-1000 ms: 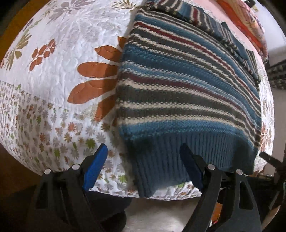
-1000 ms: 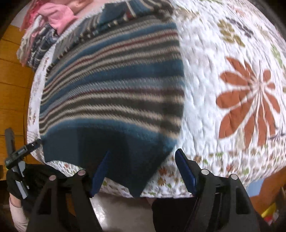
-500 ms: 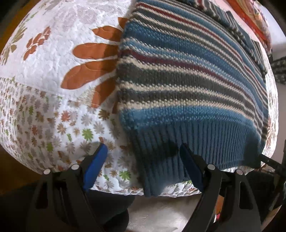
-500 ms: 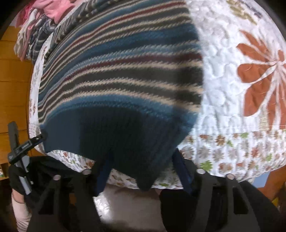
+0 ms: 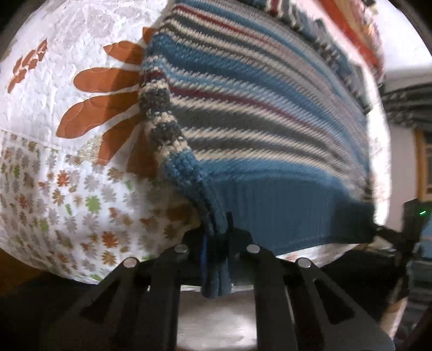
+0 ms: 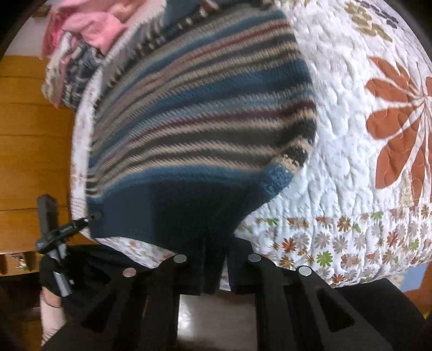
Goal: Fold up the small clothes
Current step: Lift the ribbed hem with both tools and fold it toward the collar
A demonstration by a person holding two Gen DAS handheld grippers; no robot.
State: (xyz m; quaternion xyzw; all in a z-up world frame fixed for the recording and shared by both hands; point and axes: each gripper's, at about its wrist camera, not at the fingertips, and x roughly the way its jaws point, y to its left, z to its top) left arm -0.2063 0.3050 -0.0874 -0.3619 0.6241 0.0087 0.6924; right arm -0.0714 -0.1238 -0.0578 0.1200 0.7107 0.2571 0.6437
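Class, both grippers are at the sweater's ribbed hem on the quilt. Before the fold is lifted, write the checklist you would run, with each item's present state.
1. Left gripper shut on the sweater hem: ok.
2. Right gripper shut on the hem: ok.
3. Both grips at opposite hem corners: ok.
4. Both knit layers pinched on the left: ok; on the right: cannot tell.
5. Sweater lying flat on the quilt: not ok, the left edge is bunched.
6. Far end free of the pink clothes: cannot tell.
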